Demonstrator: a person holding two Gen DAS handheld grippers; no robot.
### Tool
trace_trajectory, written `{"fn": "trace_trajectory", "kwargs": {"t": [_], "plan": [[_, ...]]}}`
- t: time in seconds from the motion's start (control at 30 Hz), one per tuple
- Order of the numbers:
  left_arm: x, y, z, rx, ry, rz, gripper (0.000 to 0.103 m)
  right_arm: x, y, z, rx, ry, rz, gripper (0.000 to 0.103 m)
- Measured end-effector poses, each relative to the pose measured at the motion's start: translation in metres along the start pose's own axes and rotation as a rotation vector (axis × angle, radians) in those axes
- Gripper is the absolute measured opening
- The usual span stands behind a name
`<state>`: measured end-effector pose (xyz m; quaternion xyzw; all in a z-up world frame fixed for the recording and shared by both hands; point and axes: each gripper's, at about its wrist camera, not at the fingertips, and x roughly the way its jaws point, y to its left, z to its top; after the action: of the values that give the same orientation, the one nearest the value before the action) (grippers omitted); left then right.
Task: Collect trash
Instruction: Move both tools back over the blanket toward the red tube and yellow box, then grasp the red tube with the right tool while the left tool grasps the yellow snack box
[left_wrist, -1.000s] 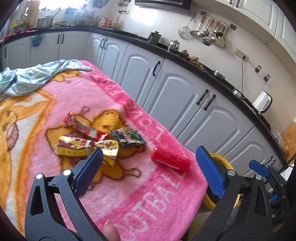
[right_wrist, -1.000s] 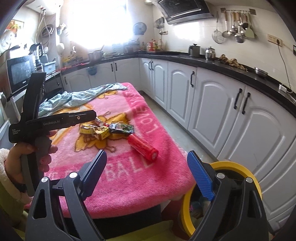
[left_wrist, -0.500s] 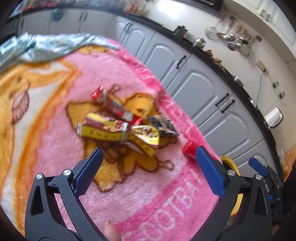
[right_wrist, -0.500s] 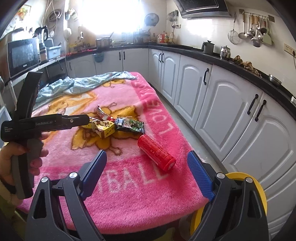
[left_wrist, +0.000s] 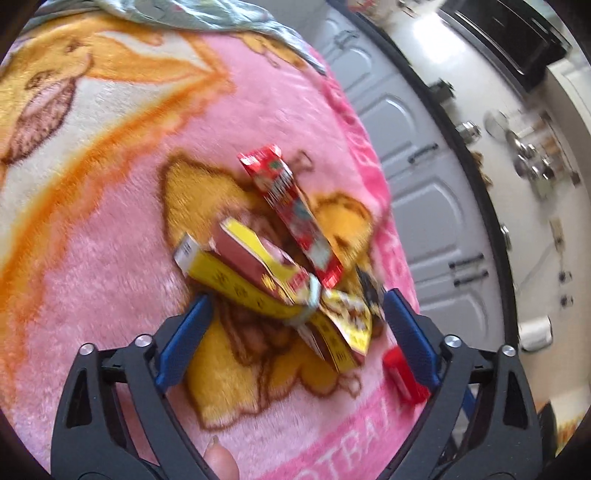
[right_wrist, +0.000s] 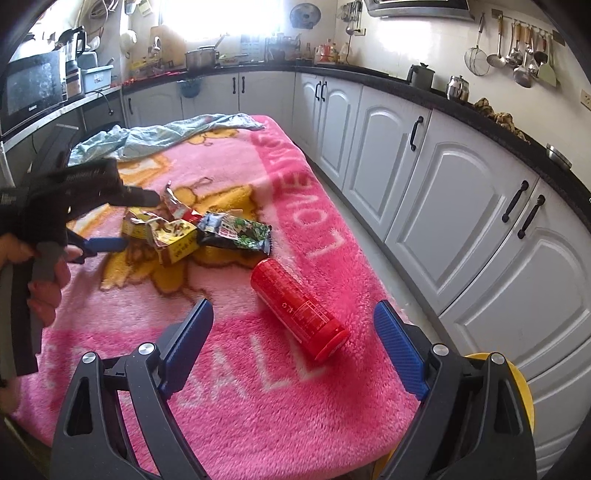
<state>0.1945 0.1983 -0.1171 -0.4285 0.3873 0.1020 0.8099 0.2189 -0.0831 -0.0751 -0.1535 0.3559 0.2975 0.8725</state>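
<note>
**Left gripper closing in on the wrapper pile, right gripper lining up on the can**

You are bringing the left gripper down over the heap of crumpled snack wrappers, and its blue jaws have just been narrowing a little while standing wide, with nothing pressed between them. The yellow crumpled snack wrapper is lying right ahead of the jaws, its long axis running slantwise from the left jaw tip toward the right one, so it is crossing the gap rather than pointing along it. The red foil snack wrapper is lying just beyond it, angled away from you, and the dark green foil packet is touching the pile on the side toward the cabinets.

You are holding the right gripper wide apart and empty above the near edge of the tabletop, which is covered by a pink fleece blanket. The red cylindrical can is lying on its side between and just ahead of those jaws, its long axis slanting from the pile toward the near right corner. The right hand is the nearer one to the can; the left is the nearer to the wrappers. The yellow round bin is waiting below that corner.
</note>
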Motion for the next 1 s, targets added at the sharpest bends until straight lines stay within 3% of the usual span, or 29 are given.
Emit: {"fn": "trace_trajectory", "kwargs": {"t": [0.17, 0.23, 0.43, 0.5, 0.53, 0.7, 1.0], "plan": [[0.001, 0.004, 0.005, -0.037, -0.039, 0.056, 0.063, 0.022, -0.003, 0.002, -0.021, 0.044, 0.012, 0.086], [0.002, 0.005, 0.006, -0.031, -0.049, 0.065, 0.062, 0.03, -0.002, 0.004, -0.037, 0.063, 0.022, 0.086], [0.0, 0.013, 0.011, -0.069, -0.069, 0.074, 0.045, 0.061, -0.002, 0.005, -0.076, 0.139, 0.038, 0.085], [0.001, 0.016, 0.013, -0.081, -0.068, 0.064, 0.043, 0.072, -0.001, 0.001, -0.068, 0.195, 0.075, 0.064], [0.0, 0.018, 0.014, -0.098, -0.068, 0.054, 0.042, 0.073, 0.0, -0.003, -0.061, 0.2, 0.093, 0.062], [0.0, 0.028, 0.016, -0.145, -0.08, 0.011, 0.033, 0.061, 0.006, -0.01, -0.044, 0.184, 0.128, 0.03], [-0.013, 0.037, 0.009, -0.138, -0.079, -0.077, 0.025, 0.04, 0.005, -0.025, 0.039, 0.182, 0.169, 0.029]]}}
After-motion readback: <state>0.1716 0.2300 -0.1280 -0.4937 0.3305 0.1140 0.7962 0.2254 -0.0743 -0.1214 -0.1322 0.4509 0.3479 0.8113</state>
